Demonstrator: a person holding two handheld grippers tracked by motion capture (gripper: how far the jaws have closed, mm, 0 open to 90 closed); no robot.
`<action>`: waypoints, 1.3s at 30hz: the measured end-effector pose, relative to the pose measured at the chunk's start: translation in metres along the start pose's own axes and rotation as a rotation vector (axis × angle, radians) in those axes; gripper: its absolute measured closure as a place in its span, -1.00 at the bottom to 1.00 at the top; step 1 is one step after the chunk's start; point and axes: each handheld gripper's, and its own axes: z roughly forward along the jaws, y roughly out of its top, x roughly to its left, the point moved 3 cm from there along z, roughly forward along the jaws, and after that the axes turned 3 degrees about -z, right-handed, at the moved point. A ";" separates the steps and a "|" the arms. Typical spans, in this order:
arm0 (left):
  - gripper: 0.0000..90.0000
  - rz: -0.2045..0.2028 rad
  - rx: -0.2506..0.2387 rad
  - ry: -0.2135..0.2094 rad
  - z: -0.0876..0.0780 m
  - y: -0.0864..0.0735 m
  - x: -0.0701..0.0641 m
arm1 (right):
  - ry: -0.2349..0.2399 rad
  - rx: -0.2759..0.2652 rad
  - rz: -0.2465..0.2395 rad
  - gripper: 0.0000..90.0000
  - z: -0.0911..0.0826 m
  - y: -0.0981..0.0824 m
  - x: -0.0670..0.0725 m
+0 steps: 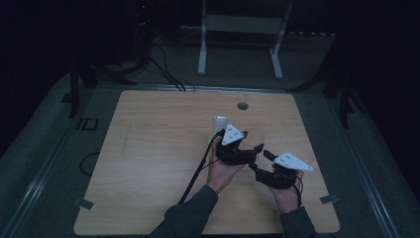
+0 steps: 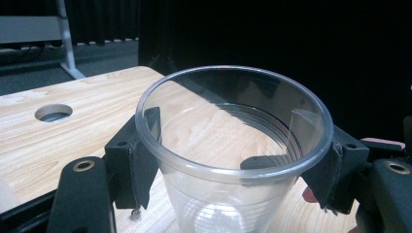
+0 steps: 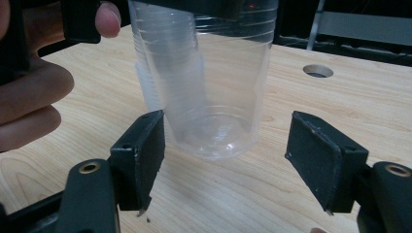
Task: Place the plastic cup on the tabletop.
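Clearly, the left gripper (image 2: 233, 170) pinches a clear cup (image 2: 232, 145) just under its rim, one pad on each side of the wall. Its hand (image 1: 224, 171) comes up from the near edge with the gripper aimed away from the person. The right gripper (image 3: 226, 155) has its jaws spread, the pads touching nothing; the cup's base (image 3: 214, 141) hangs just ahead of the gap. A second stack of cups (image 1: 220, 122) shows as a pale shape behind the held one. The right hand (image 1: 287, 194) sits close beside the left one, gripper angled toward it. Both work right of the table's (image 1: 148, 163) middle, near the front edge; a hole (image 1: 242, 105) lies farther back, and the left half offers bare wood
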 end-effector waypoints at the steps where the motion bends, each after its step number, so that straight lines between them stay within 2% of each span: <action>1: -0.35 0.006 0.001 0.004 0.000 0.000 0.000 | 0.000 0.000 -0.001 -0.33 0.000 0.000 0.000; 21: -0.35 0.030 0.016 0.029 0.001 -0.006 0.003 | -0.008 -0.005 0.020 -0.36 -0.008 -0.004 -0.009; 39: -0.34 0.048 0.008 0.043 0.001 -0.012 0.006 | -0.015 -0.007 0.027 -0.36 -0.011 -0.005 -0.012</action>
